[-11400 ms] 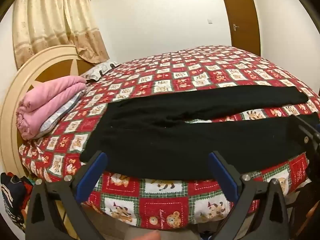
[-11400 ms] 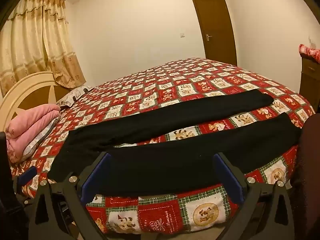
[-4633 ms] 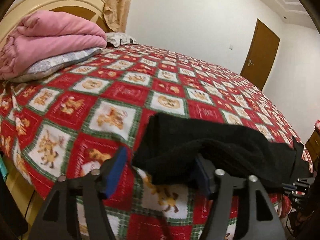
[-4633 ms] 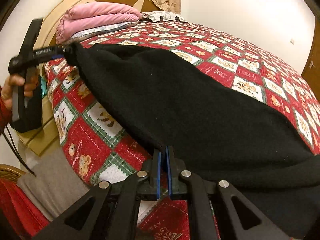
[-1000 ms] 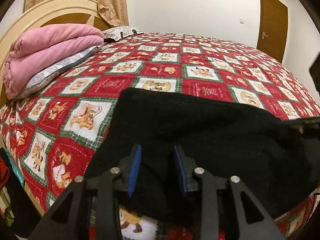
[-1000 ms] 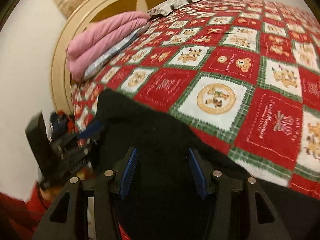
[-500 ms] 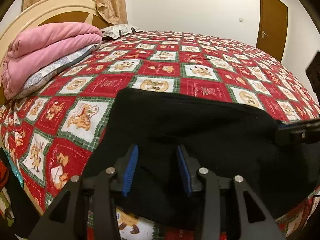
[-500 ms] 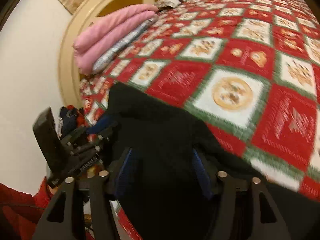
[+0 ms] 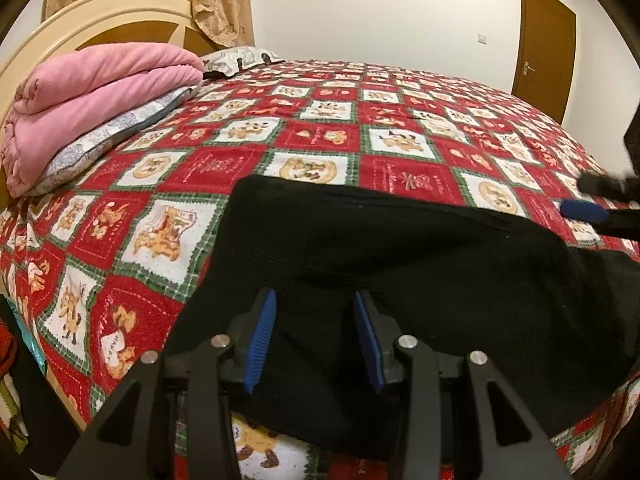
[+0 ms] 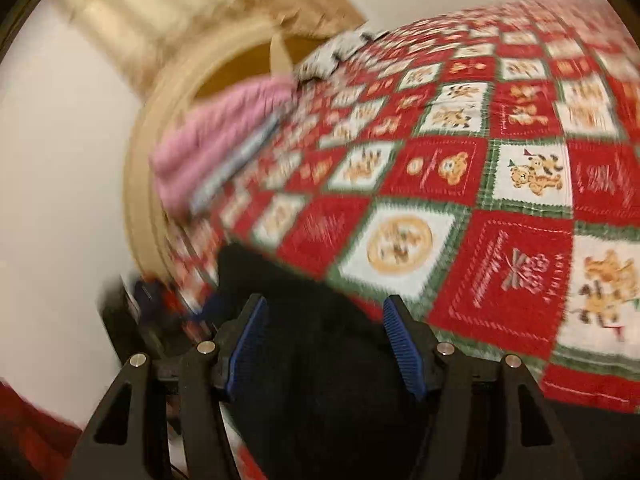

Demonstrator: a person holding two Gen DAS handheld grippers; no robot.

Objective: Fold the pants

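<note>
The black pants (image 9: pixel 400 264) lie folded lengthwise along the near edge of the bed, one leg on the other. My left gripper (image 9: pixel 314 340) is open over the waist end of the pants, its blue pads apart and holding nothing. My right gripper (image 10: pixel 322 340) is open above the pants (image 10: pixel 320 380), with dark cloth below its jaws; this view is blurred by motion. The right gripper's blue pad also shows at the right edge of the left wrist view (image 9: pixel 584 211).
The bed carries a red, green and white patchwork cover (image 9: pixel 320 136). A folded pink blanket (image 9: pixel 92 92) lies on a pillow by the cream headboard (image 9: pixel 100 24). A brown door (image 9: pixel 546 40) stands at the far right.
Both grippers have opened wider and let go of the pants. The right wrist view has swung quickly and lifted, so more of the bed cover shows.
</note>
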